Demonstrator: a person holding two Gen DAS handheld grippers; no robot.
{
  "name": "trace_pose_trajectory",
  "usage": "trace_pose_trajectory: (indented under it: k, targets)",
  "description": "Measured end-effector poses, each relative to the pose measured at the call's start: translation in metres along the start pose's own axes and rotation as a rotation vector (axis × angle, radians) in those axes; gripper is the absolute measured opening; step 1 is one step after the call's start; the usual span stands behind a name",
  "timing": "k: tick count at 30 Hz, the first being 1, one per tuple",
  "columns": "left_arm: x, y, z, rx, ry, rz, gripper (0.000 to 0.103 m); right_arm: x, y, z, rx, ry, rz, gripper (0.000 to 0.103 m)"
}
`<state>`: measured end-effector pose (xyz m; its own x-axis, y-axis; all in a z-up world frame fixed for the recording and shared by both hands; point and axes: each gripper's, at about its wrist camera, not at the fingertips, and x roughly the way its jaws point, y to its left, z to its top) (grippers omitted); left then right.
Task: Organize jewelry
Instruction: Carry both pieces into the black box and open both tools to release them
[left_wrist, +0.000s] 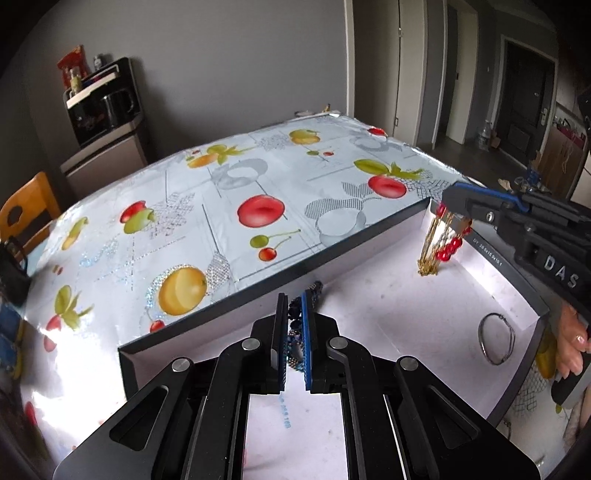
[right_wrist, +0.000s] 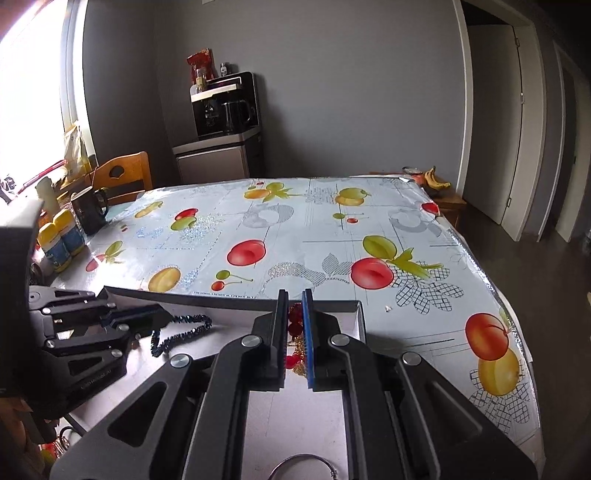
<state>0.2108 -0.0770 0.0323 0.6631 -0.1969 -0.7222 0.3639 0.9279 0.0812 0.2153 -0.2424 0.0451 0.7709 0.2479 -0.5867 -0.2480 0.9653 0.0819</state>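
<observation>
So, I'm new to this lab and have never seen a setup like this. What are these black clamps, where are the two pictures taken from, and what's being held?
There is no robot here: a person holds a black two-finger gripper in each hand, and each carries a wide-angle camera looking along its fingers. One picture is from the left gripper, the other from the right gripper; each also shows the other gripper at its edge. Both are over a shallow white cardboard box on a table covered by a fruit-printed tablecloth. The left gripper is shut on a dark beaded chain. The right is shut on a gold chain piece with red beads, which dangles into the box. A thin silver wire bangle lies loose on the box floor.
</observation>
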Motion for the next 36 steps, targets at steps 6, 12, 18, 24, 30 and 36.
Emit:
trace_pose_trajectory:
  k: [6,12,18,24,30,36]
  targets:
    - [0.007,-0.003,-0.002,0.025,0.035,-0.010,0.007,0.010,0.006,-0.007,-0.019,0.060,0.006,0.007]
    - [0.013,-0.002,-0.002,0.014,0.069,-0.032,0.007,0.014,0.008,-0.010,-0.027,0.084,-0.017,0.007]
    - [0.017,0.003,-0.003,-0.018,0.096,-0.071,0.007,0.017,0.008,-0.012,-0.027,0.103,-0.023,0.007]
    - [0.017,0.004,-0.003,-0.031,0.102,-0.066,0.016,0.018,0.008,-0.013,-0.027,0.114,-0.022,0.007]
    - [0.015,0.003,-0.003,-0.025,0.090,-0.055,0.027,0.020,0.009,-0.014,-0.030,0.122,-0.019,0.007]
    - [0.013,0.005,-0.002,-0.034,0.080,-0.052,0.037,0.018,0.008,-0.014,-0.026,0.116,-0.021,0.011]
